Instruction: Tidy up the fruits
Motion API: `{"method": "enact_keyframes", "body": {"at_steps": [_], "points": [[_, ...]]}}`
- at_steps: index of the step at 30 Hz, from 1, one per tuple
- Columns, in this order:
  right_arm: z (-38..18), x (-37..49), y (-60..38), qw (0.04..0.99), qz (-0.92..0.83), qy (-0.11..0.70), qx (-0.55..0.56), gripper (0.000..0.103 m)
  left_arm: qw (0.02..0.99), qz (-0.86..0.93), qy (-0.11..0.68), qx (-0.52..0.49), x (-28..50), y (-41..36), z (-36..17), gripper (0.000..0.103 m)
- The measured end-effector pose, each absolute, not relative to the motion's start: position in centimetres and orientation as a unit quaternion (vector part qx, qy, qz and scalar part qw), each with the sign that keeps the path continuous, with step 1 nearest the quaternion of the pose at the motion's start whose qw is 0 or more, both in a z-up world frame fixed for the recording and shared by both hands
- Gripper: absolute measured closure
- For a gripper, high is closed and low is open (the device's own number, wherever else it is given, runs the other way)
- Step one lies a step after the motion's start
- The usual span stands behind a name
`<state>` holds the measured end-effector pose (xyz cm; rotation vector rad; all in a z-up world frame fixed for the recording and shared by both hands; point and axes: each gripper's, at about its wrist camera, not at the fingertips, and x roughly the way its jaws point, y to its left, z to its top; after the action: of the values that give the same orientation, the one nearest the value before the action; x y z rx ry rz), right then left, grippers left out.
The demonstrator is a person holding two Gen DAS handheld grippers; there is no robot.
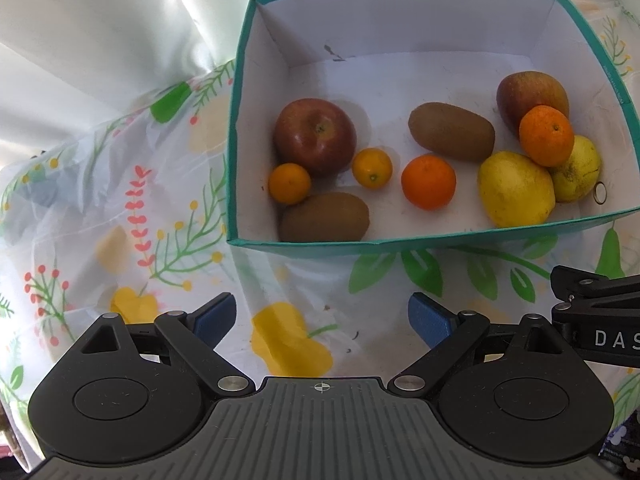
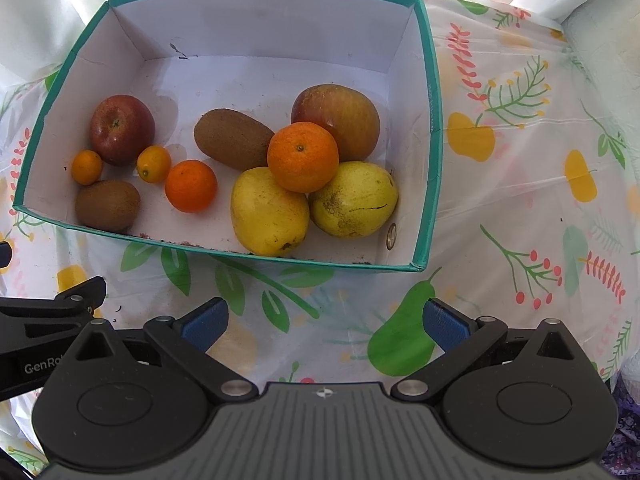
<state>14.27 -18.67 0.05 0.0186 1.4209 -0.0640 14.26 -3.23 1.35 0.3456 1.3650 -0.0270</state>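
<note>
Fruit all sits in teal box [image 2: 434,128] on desk [image 2: 520,200]: two apples, two kiwis, oranges, two yellow pears. One orange [image 2: 303,156] is stacked on pears [image 2: 269,210] at box's right end. Left gripper [image 1: 322,320] and right gripper [image 2: 325,322] hover short of box, fingers spread wide, empty.

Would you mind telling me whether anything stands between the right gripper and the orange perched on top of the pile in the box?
The box's near wall and one yellow pear lie between the open right gripper and the orange; from above, nothing visible covers it.
</note>
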Motion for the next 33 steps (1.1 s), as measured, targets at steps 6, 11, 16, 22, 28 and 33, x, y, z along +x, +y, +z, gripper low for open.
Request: {"method": "enact_keyframes", "body": {"at_steps": [6, 11, 16, 22, 28, 33], "points": [[-0.16, 14.41, -18.78, 0.757, -0.029, 0.653, 0.007, 0.0, 0.76, -0.015, 0.63, 0.158, 14.41, -3.14, 1.08, 0.007], [-0.2, 14.47, -18.7, 0.758, -0.03, 0.652, 0.004, 0.0, 0.76, -0.019, 0.63, 0.158, 14.43, -3.23, 1.0, 0.007], [-0.26, 14.54, -18.65, 0.758, -0.029, 0.652, 0.004, 0.0, 0.759, -0.019, 0.632, 0.159, 14.46, -3.22, 0.92, 0.007], [-0.4, 14.58, -18.82, 0.757, -0.028, 0.652, 0.004, 0.0, 0.758, -0.018, 0.632, 0.158, 14.52, -3.19, 0.9, 0.007], [-0.44, 14.54, -18.91, 0.759, -0.029, 0.65, 0.007, 0.0, 0.757, -0.019, 0.634, 0.156, 14.52, -3.22, 0.67, 0.007], [-0.58, 14.56, -18.87, 0.759, -0.028, 0.651, 0.008, 0.0, 0.758, -0.02, 0.633, 0.157, 14.49, -3.25, 0.65, 0.007]]}}
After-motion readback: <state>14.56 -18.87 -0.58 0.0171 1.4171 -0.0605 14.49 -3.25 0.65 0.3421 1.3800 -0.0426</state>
